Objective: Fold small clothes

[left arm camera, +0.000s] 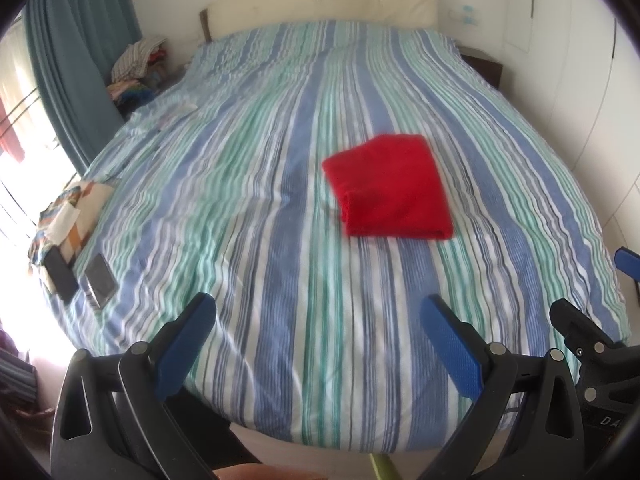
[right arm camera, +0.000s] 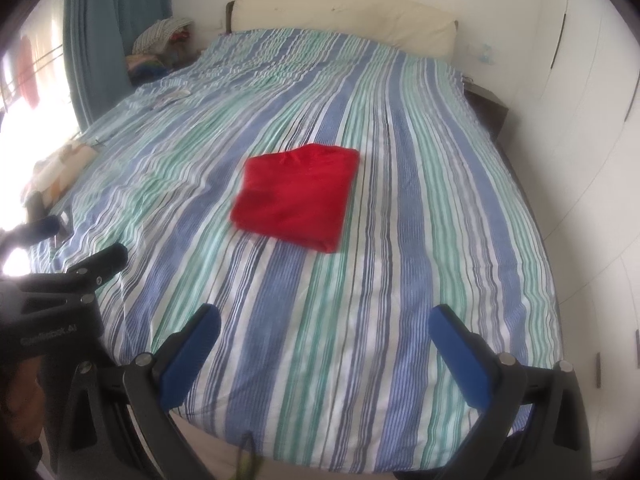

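A red garment point(left arm camera: 390, 186), folded into a compact rectangle, lies on the striped blue, green and white bedspread point(left arm camera: 248, 200); it also shows in the right wrist view point(right arm camera: 296, 196). My left gripper point(left arm camera: 320, 304) is open and empty, held above the bed's near edge, well short of the garment. My right gripper point(right arm camera: 325, 314) is open and empty too, above the near edge and short of the garment. The right gripper's body shows at the left wrist view's right edge point(left arm camera: 588, 336). The left gripper shows at the right wrist view's left edge point(right arm camera: 80, 276).
Two phones point(left arm camera: 98, 280) and a patterned cloth point(left arm camera: 74, 216) lie at the bed's left edge. A pile of clothes point(left arm camera: 138, 68) sits by the blue curtain point(left arm camera: 76, 60). A cream headboard point(left arm camera: 320, 4) is at the far end, a dark nightstand point(left arm camera: 486, 68) and white wardrobe point(left arm camera: 580, 80) on the right.
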A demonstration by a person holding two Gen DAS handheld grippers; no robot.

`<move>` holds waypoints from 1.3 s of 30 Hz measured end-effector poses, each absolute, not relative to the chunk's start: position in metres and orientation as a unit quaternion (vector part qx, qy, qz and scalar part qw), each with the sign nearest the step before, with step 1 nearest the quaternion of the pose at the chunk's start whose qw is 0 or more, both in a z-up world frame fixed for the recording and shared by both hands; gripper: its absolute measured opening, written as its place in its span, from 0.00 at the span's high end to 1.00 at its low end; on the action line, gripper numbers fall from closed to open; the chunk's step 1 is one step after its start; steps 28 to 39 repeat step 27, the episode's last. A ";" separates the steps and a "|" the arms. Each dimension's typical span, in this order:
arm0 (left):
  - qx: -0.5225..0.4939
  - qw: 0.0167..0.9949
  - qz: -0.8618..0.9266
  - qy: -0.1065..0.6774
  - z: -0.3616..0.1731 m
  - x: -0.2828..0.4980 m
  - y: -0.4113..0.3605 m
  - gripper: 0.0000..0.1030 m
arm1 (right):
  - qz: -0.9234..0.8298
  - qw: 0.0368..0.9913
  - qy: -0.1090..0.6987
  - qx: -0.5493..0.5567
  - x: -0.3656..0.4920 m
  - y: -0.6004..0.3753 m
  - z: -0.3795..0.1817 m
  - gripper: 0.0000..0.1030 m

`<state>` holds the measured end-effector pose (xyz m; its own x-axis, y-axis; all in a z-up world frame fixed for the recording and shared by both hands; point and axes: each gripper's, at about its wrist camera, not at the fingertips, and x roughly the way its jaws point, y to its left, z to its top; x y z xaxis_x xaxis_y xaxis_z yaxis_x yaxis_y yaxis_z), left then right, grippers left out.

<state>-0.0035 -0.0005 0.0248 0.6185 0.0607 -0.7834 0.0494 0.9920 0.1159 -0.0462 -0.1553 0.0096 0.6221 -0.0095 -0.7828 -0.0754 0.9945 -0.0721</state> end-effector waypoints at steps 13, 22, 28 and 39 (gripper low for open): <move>0.063 0.898 -0.003 0.436 0.025 -0.004 -0.003 0.01 | 0.008 0.901 0.429 -0.059 -0.047 -0.157 0.010 0.01; 0.062 0.906 -0.015 0.418 0.032 -0.011 -0.007 0.01 | 0.004 0.901 0.429 -0.059 -0.048 -0.157 0.009 0.01; 0.081 0.911 -0.011 0.404 0.033 -0.014 -0.014 0.01 | 0.003 0.900 0.432 -0.056 -0.047 -0.159 0.007 0.01; 0.081 0.911 -0.011 0.404 0.033 -0.014 -0.014 0.01 | 0.003 0.900 0.432 -0.056 -0.047 -0.159 0.007 0.01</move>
